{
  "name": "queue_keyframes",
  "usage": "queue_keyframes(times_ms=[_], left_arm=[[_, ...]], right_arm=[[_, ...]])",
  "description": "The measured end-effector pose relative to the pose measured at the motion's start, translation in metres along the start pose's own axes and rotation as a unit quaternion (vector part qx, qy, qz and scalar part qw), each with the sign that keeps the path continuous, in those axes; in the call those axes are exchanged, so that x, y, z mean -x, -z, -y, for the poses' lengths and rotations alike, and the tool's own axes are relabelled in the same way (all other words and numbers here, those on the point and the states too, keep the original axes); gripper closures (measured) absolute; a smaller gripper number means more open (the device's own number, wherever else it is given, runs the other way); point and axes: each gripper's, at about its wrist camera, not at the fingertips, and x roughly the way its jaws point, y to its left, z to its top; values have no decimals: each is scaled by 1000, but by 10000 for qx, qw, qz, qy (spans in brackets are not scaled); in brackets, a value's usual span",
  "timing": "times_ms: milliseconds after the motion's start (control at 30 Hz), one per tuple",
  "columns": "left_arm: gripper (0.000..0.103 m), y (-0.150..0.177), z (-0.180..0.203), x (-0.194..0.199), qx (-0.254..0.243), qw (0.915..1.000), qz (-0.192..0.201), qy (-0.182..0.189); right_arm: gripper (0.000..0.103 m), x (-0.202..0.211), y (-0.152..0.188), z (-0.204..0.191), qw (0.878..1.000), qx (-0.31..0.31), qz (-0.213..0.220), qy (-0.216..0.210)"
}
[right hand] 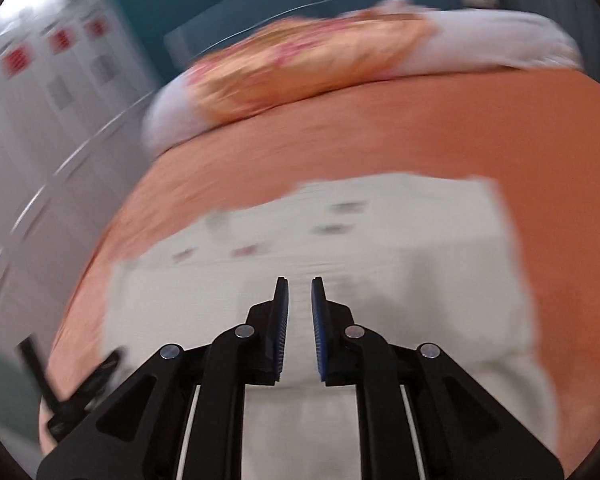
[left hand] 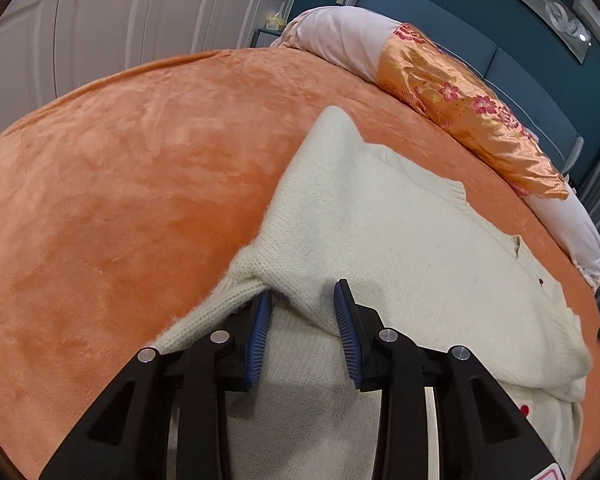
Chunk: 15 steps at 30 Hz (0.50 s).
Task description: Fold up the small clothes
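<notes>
Quilt (left hand: pixel 472 108) (floral) beyond sweater (left hand: pixel 380 220) — orange blanket (left hand: pixel 120 180).

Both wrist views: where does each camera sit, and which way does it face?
Left wrist: on the left hand-held gripper, angled down at the cream sweater; a knit fold lies between its fingers.
Right wrist: on the right hand-held gripper, angled down at the sweater; blurred, fingers nearly together.
Shared: sweater, orange bedspread, floral pillow.
</notes>
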Motion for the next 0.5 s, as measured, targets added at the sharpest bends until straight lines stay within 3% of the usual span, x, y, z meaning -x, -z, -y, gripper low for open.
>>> queue_keyframes(times_ms=[100,233,300,400,433,500], left_arm=[[68,2,1,1,-41,10000,20,-19],[67,3,2,0,-62,10000,45,-20],[66,4,1,0,-76,10000,62,-6],[64,5,1,-1,-96,9999,87,27],[63,5,2,-1,-102,9999,93,35],[62,6,3,-1,-130,9999,102,42]], right_arm=[[91,-35,5,-75,9931,802,-556,-658],[91,-84,18,-122,9835,1285,-1036,-736],[91,-107,23,-117,9824,1284,-1262,-495],[96,-104,30,-75,9854,1292,-1110,-65],[103,-100,29,-62,9866,1243,-1055,-112],[103,-83,26,-21,9907,873,-979,-365]])
